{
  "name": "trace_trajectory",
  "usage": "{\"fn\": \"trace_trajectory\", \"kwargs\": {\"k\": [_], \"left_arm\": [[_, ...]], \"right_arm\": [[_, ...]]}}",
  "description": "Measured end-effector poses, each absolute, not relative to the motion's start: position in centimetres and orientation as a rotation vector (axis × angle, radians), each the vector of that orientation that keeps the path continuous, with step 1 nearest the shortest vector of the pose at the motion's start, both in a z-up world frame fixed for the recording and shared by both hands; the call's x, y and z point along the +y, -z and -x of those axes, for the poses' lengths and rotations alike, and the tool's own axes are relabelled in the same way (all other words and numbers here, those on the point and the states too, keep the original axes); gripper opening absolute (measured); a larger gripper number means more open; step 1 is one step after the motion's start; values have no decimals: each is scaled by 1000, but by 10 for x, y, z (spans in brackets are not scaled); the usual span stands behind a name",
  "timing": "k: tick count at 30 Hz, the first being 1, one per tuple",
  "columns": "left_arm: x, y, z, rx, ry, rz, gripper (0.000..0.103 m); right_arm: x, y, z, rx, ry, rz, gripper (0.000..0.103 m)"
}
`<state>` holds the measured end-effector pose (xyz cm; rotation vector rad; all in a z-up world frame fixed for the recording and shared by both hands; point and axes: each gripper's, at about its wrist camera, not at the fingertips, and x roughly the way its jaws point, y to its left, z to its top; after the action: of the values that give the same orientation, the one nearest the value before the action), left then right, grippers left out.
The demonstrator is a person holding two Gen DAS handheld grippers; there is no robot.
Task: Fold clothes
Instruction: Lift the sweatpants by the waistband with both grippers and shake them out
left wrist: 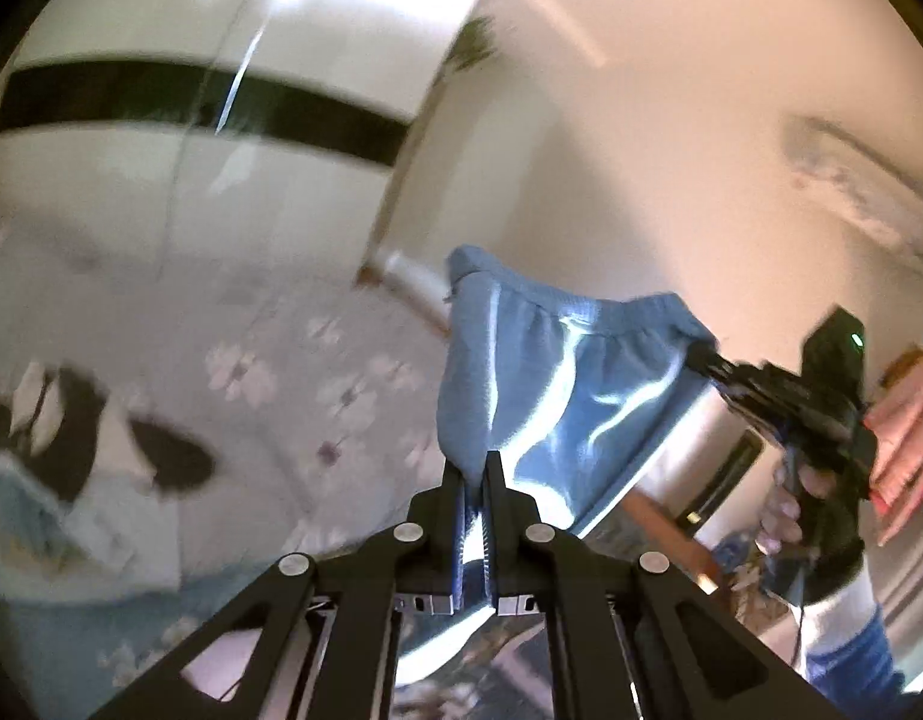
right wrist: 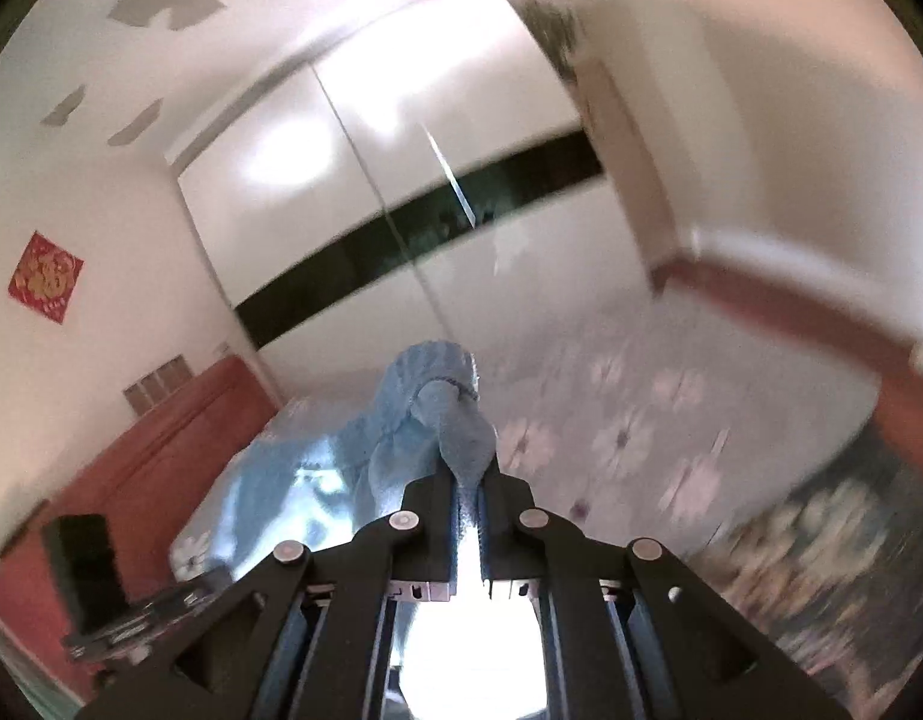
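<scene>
A light blue garment with an elastic waistband (left wrist: 551, 372) hangs in the air, stretched between both grippers above the bed. My left gripper (left wrist: 475, 468) is shut on one corner of its waistband. My right gripper (right wrist: 469, 474) is shut on the other corner, with bunched blue cloth (right wrist: 401, 420) rising past its fingers. The right gripper also shows in the left wrist view (left wrist: 710, 360), held by a hand, pinching the far end of the waistband. Both views are blurred by motion.
A bed with a pale floral sheet (left wrist: 293, 372) lies below. A pile of black, white and blue clothes (left wrist: 71, 456) sits on its left side. A white wardrobe with a black band (right wrist: 413, 228) stands behind. A red headboard (right wrist: 131, 456) is at left.
</scene>
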<state>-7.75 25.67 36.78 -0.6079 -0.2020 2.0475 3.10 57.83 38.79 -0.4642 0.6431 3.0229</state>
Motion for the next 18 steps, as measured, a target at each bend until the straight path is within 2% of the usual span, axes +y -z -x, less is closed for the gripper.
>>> {"fn": "trace_trajectory", "kwargs": {"k": [3,5,8,10,15,18], "left_arm": [[252,-394,54,-205,-2029,503,5],[245,-398,46,-205,-2031,467,5],[222,-370,51,-275,-2013,548,5],[200,-333,59,-340,-2037,629,5],[130,-220,66,-499,-2125,878,5],[81,-150,62,-578,-2207,1053,5]], "right_arm": [[565,-445,-41,469,-3032,362,5],[552,-462,-34,414,-3037,370,5],[523,-460,-7,349,-3042,475,5],[498,-437,19,310,-3063,580,5],[427,-315,102,347,-3084,993,5],[370,-221,151,435,-3053,1273,5]]}}
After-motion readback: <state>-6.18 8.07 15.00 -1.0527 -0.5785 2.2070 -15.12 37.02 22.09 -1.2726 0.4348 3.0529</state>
